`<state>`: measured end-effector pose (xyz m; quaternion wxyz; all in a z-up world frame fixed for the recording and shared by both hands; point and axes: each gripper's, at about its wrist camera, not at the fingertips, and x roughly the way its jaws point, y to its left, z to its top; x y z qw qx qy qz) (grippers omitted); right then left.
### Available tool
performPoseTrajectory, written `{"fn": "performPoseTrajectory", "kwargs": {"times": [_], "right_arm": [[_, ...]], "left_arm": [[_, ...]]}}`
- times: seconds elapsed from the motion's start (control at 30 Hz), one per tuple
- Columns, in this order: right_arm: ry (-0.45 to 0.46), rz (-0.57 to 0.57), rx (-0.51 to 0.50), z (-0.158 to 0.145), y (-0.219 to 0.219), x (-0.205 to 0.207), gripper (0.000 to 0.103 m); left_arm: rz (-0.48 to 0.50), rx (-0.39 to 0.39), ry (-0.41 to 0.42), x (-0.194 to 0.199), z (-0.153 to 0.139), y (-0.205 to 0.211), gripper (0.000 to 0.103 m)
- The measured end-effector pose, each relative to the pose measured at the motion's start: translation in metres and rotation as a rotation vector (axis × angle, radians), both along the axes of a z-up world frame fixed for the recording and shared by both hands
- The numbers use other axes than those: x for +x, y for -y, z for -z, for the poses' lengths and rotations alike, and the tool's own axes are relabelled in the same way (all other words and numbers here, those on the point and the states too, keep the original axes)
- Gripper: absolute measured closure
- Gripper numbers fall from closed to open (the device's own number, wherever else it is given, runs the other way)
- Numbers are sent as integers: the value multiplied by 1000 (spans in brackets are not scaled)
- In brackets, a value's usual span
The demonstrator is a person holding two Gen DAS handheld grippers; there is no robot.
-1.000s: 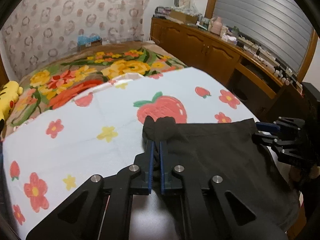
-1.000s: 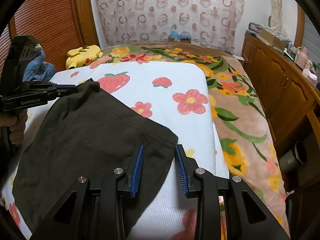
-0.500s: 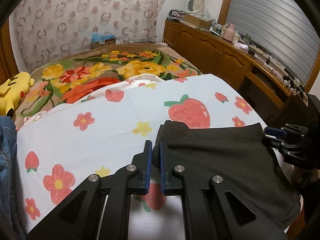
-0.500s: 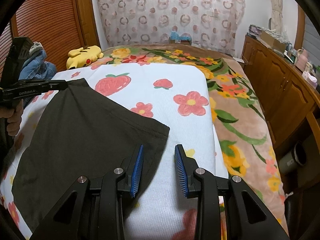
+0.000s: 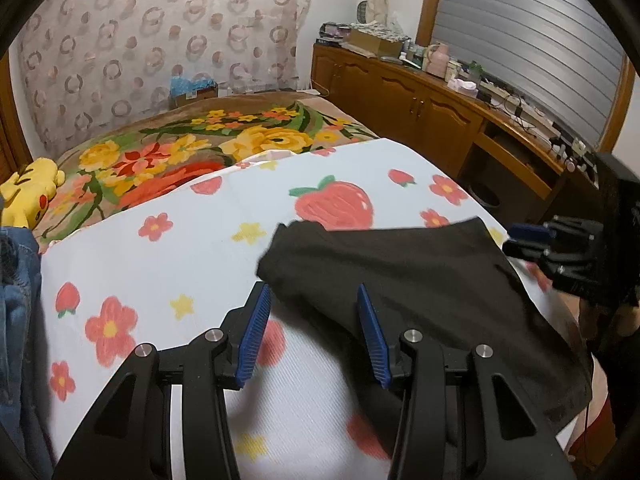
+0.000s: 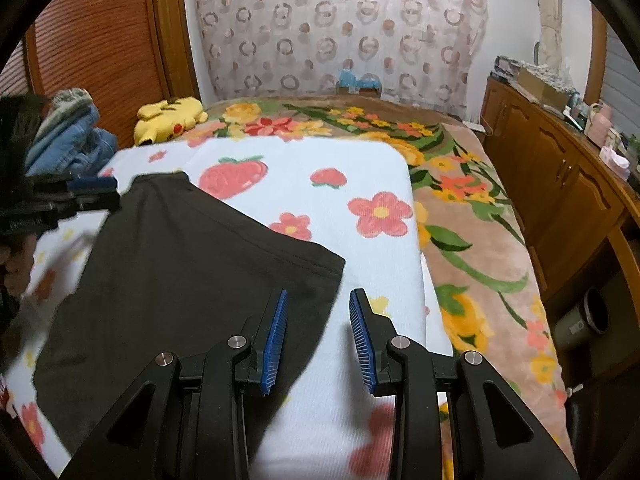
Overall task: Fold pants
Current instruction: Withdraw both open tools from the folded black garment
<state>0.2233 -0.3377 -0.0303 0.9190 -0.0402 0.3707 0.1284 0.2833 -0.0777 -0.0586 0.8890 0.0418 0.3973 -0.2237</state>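
Dark brown pants (image 5: 420, 280) lie flat on a white strawberry-print sheet (image 5: 160, 264) on the bed. My left gripper (image 5: 312, 294) hovers over their far left corner with its jaws opening. The cloth's edge runs between the blue pads (image 5: 254, 332) but neither presses on it. In the right wrist view the pants (image 6: 192, 272) spread to the left, and my right gripper (image 6: 319, 296) stands open just behind their near right corner, its left finger over the hem. The left gripper (image 6: 92, 192) shows at the far corner, and the right gripper (image 5: 532, 236) shows at the right edge.
A floral blanket (image 6: 460, 208) covers the bed under the sheet. A yellow plush toy (image 6: 172, 118) and a pile of jeans (image 6: 68, 140) sit at the bed's left side. Wooden cabinets (image 6: 560, 184) and a bin (image 6: 584, 316) stand along the right.
My left gripper let go of the pants corner, opened its jaws and drew back a little. The corner now lies flat on the sheet. The right gripper stayed open in place.
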Motion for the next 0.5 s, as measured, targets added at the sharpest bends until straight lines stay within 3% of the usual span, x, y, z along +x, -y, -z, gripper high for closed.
{"fn": "performPoseTrajectory", "kwargs": {"times": [0.5], "right_arm": [[57,-2,56,-4,-13,-85,70]], "left_arm": [[50,48,57,-105,-2,0,57]]}}
